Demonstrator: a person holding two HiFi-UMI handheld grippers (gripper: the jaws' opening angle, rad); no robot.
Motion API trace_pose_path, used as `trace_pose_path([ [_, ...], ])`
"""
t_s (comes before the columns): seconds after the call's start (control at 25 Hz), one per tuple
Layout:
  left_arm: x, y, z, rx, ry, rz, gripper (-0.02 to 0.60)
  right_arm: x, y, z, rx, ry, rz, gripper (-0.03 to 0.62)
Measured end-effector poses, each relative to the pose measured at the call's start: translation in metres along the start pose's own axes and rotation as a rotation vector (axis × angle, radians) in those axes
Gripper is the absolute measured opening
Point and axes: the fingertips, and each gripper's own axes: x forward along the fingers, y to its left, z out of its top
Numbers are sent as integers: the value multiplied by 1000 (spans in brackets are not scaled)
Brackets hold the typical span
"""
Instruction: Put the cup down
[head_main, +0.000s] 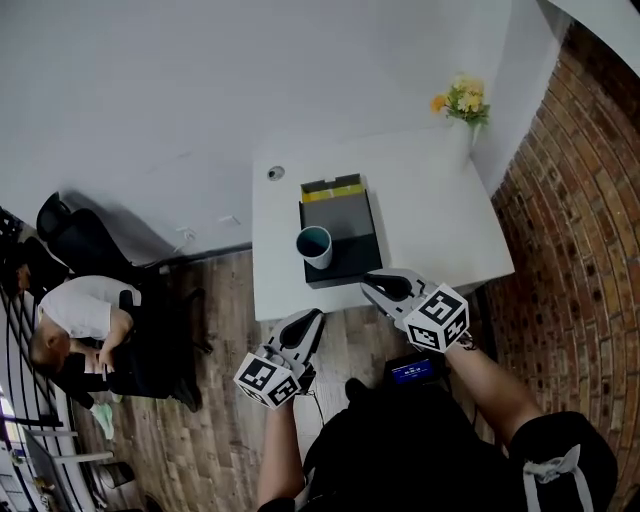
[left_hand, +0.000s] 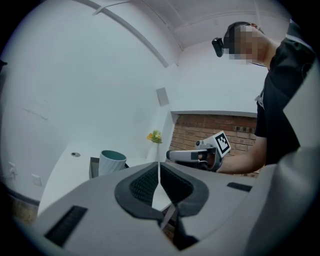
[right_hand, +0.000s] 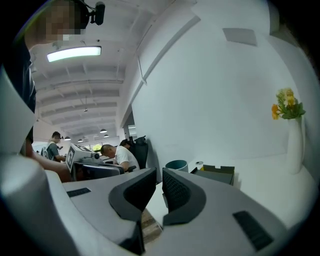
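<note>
cup: teal-lined cup upright on the front left corner of the dark box, touching neither gripper
box: on the white tabletop
left gripper: fingers narrow, tips together, nothing held, off the tabletop's front edge
right gripper: fingers narrow, thin gap, nothing between, near the box's front edge

White table; black box, flower vase atop
</note>
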Motion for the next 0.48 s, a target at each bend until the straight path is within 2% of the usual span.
trace_pose_path([
  [0.28,11,-16,7,9,-11,-37,9,-12,15,11,44,-18,33,17],
  [0.48,8,-21,6,3,-17,-40,8,-11,16,8,103,-30,42,14],
])
